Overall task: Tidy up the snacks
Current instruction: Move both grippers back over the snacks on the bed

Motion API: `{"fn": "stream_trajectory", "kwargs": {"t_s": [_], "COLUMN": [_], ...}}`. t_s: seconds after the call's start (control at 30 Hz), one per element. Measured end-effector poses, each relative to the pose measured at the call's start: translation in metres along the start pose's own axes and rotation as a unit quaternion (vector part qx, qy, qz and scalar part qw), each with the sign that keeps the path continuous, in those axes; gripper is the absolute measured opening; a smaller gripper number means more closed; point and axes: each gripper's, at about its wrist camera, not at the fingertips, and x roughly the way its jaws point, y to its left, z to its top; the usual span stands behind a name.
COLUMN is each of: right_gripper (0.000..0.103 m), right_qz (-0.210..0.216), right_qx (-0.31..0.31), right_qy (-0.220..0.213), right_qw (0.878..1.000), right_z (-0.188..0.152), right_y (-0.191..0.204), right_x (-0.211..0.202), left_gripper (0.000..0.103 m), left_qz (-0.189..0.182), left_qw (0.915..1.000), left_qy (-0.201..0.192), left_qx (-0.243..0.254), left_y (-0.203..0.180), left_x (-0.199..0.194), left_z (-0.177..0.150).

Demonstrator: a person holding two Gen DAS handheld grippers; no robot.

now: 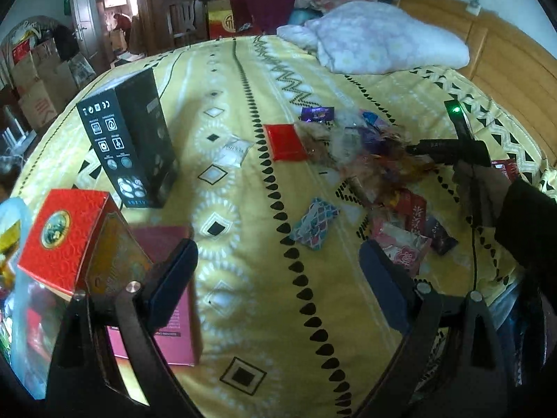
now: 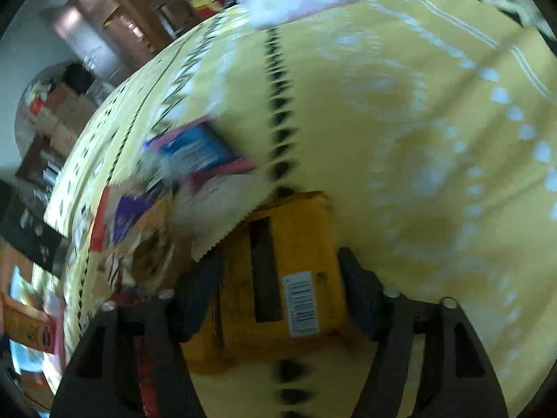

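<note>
Only right wrist view shows right gripper [image 2: 278,299] clamping yellow packet [image 2: 278,278]; left gripper [image 1: 278,285] spread.

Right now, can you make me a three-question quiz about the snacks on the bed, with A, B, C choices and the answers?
1. Where does the tall black box stand?
A. on the yellow bedspread
B. on the pillow
C. on the floor

2. What colour is the packet between the right gripper's fingers?
A. green
B. yellow
C. white

3. How is the left gripper?
A. shut on a snack
B. open, holding nothing
C. out of view

Answers: 1 A, the box stands upright on the bedspread. 2 B, the yellow packet with a barcode sits between both fingers. 3 B, its fingers are spread wide over bare bedspread.
</note>
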Motion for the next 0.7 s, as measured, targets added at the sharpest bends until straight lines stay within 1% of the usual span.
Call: {"fn": "stream_trajectory", "kwargs": {"t_s": [0.1,0.17,0.23,0.3,0.37,0.4,0.5,0.53,0.6,0.67,0.7], "right_gripper": [0.073,0.073,0.072,0.072,0.072,0.072,0.075,0.075,0.075,0.075,0.077], "right_qz": [0.060,0.093,0.148,0.196,0.207,0.198,0.118,0.115,0.077,0.065,0.056], "right_qx": [-0.022,-0.046,-0.069,-0.109,-0.134,-0.141,-0.127,-0.111,-0.051,0.002,0.014], "right_qy": [0.024,0.027,0.024,0.022,0.019,0.017,0.012,0.017,0.024,0.008,0.007], "right_qw": [0.998,0.994,0.986,0.974,0.969,0.970,0.985,0.987,0.995,0.998,0.998], "right_z": [-0.020,-0.032,-0.045,-0.058,-0.069,-0.073,-0.078,-0.077,-0.074,-0.073,-0.072], "right_y": [0.040,0.068,0.095,0.122,0.139,0.144,0.136,0.128,0.108,0.089,0.084], "right_x": [0.002,-0.005,-0.025,-0.051,-0.066,-0.071,-0.067,-0.062,-0.048,-0.048,-0.046], "left_gripper": [0.094,0.094,0.094,0.094,0.094,0.094,0.094,0.094,0.094,0.094,0.094], "left_qz": [0.001,0.003,0.003,0.002,-0.001,-0.002,-0.010,-0.012,-0.013,-0.015,-0.018], "left_qw": [1.0000,1.0000,0.9999,0.9997,0.9995,0.9994,0.9992,0.9992,0.9992,0.9991,0.9991], "left_qy": [-0.002,-0.007,-0.009,-0.010,-0.011,-0.011,-0.009,-0.008,-0.006,-0.004,0.000], "left_qx": [-0.002,-0.006,-0.013,-0.022,-0.030,-0.032,-0.038,-0.038,-0.037,-0.038,-0.038], "left_y": [-0.001,0.001,0.004,0.008,0.010,0.011,0.012,0.012,0.011,0.013,0.013], "left_x": [-0.001,-0.006,-0.008,-0.009,-0.011,-0.011,-0.012,-0.012,-0.012,-0.010,-0.008], "left_z": [-0.001,-0.003,-0.004,-0.006,-0.009,-0.010,-0.014,-0.016,-0.019,-0.022,-0.023]}}
